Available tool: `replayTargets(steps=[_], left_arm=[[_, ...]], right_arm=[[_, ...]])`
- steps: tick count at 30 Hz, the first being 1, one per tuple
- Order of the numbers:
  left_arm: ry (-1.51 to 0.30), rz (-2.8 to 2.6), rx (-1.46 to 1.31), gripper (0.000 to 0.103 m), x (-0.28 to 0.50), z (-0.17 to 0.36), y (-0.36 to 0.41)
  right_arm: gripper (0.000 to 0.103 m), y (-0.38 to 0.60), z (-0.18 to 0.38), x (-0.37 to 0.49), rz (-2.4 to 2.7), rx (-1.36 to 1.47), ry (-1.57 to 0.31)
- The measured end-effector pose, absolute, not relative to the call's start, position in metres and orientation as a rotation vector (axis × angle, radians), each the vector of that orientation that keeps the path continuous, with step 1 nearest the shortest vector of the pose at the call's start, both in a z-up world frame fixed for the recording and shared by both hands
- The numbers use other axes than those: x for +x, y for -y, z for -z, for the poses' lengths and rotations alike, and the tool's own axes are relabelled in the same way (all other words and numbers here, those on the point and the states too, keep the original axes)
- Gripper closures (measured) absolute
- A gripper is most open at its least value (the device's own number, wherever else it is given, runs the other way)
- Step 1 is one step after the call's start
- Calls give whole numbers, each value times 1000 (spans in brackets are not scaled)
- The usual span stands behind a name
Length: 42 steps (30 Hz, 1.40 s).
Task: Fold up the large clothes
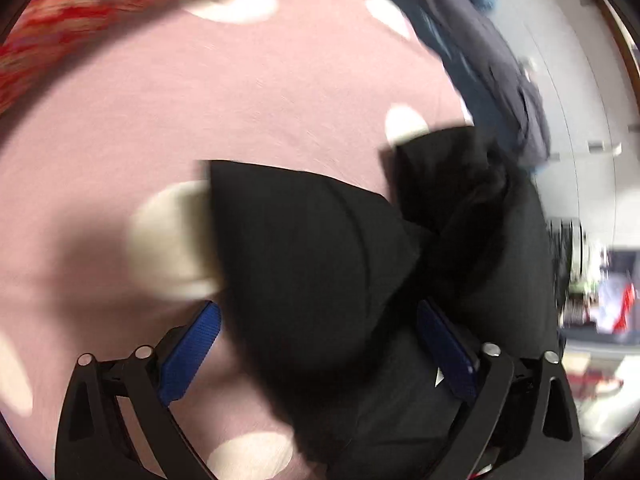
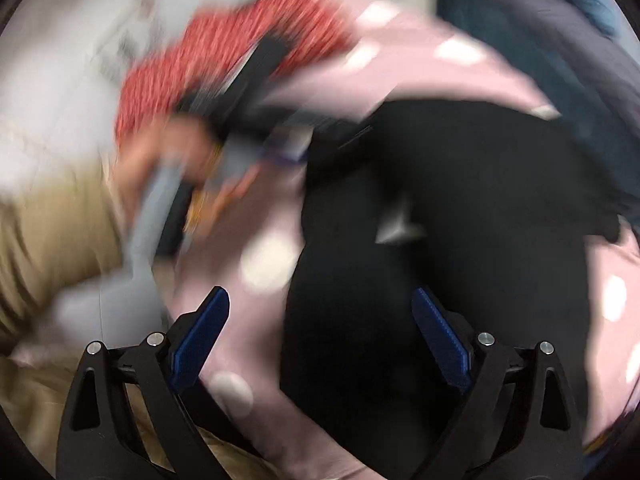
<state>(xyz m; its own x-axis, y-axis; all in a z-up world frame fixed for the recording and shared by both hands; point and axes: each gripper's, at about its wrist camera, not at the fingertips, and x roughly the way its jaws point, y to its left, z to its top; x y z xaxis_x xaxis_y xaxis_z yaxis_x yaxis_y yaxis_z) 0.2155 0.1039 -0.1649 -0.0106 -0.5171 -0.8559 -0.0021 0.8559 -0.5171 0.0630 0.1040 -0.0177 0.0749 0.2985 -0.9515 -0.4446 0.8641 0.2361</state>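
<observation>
Below, black garment [image 1: 320,248] between wide left jaws, unpressed

Black garment [image 1: 320,248], pink white-dotted sheet [image 1: 200,100], red patterned cloth [image 1: 80,12]

garment: black cloth [image 1: 320,248], plain and dark, no print visible
state: crumpled, not flat; bunched into a twisted knot [image 1: 452,216] near its middle in the left wrist view
pose: one flat panel with a straight edge spreads to the left of the knot
place: lies on a pink sheet with white dots [image 1: 200,100]
right wrist view: same black cloth [image 2: 440,220], blurred, lies over the pink sheet
</observation>
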Motion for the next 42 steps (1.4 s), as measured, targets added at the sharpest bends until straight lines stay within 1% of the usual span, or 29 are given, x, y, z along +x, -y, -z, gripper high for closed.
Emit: replayTargets(steps=[1, 2, 3, 4, 5, 6, 7, 8, 9, 11, 15, 18, 21, 24, 25, 26, 27, 29, 30, 31, 34, 37, 38, 39, 40, 41, 42], left_arm=[[-1569, 450, -401, 31, 218, 168, -95], [-1572, 483, -365, 41, 221, 164, -85], [-1559, 505, -341, 46, 225, 158, -81], [-1546, 530, -311, 60, 226, 151, -77], [-1538, 556, -296, 75, 227, 145, -74], [-1526, 589, -285, 82, 227, 133, -73], [-1511, 618, -281, 90, 224, 123, -71], [-1495, 636, -273, 92, 222, 116, -70], [-1454, 678, -251, 92, 215, 99, -67], [-1408, 746, -238, 94, 198, 74, -59], [-1349, 967, -192, 94, 139, 27, -15], [-1303, 1190, -117, 94, 78, -8, 41], [-1258, 1389, 34, 90, 19, -30, 107], [-1217, 1494, 199, 73, -16, -41, 150], [-1222, 1522, 231, 50, -22, -43, 157], [-1216, 1535, 244, 20, -25, -44, 158], [-1176, 1529, 253, 13, -33, -44, 150], [-1132, 1501, 264, 12, -28, -39, 138], [-1150, 1456, 281, 12, -22, -28, 134], [-1182, 1392, 298, 12, -20, -16, 128], [-1273, 1203, 340, 12, 5, 21, 110], [-1289, 1106, 365, 12, 24, 42, 102], [-1296, 1064, 369, 12, 32, 49, 101], [-1308, 1035, 361, 12, 39, 59, 110], [-1325, 1007, 345, 12, 47, 65, 111], [-1341, 983, 319, 12, 54, 69, 106], [-1357, 960, 288, 12, 58, 76, 103]], right_arm=[[11, -116, 32, 58, -543, -185, -1400], [12, -132, 53, 50, -521, -281, -1408], [12, -142, 65, 47, -496, -351, -1411], [18, -151, 85, 39, -442, -473, -1405], [46, -154, 97, 33, -397, -578, -1389], [63, -152, 105, 29, -336, -672, -1367], [89, -147, 103, 28, -297, -692, -1348], [93, -134, 92, 31, -280, -626, -1336], [95, -115, 77, 35, -264, -496, -1347], [98, -80, 52, 39, -187, -328, -1354], [99, 31, -28, 16, 84, -11, -1259], [99, 91, -66, -17, 241, 96, -1197], [99, 138, -91, -63, 423, 122, -1151], [99, 184, -91, -124, 598, 206, -1155], [99, 205, -87, -146, 684, 253, -1171], [99, 217, -81, -164, 746, 314, -1176], [99, 237, -70, -188, 819, 438, -1190], [98, 254, -50, -219, 853, 600, -1236], [97, 258, -45, -220, 848, 636, -1239], [94, 251, -43, -224, 815, 662, -1232], [92, 226, -43, -224, 761, 555, -1258], [89, 212, -48, -216, 747, 453, -1281], [80, 208, -47, -221, 744, 425, -1295], [67, 211, -40, -222, 750, 389, -1315], [29, 204, -43, -224, 778, 325, -1330], [9, 203, -46, -232, 805, 278, -1317], [9, 208, -51, -234, 819, 238, -1291]])
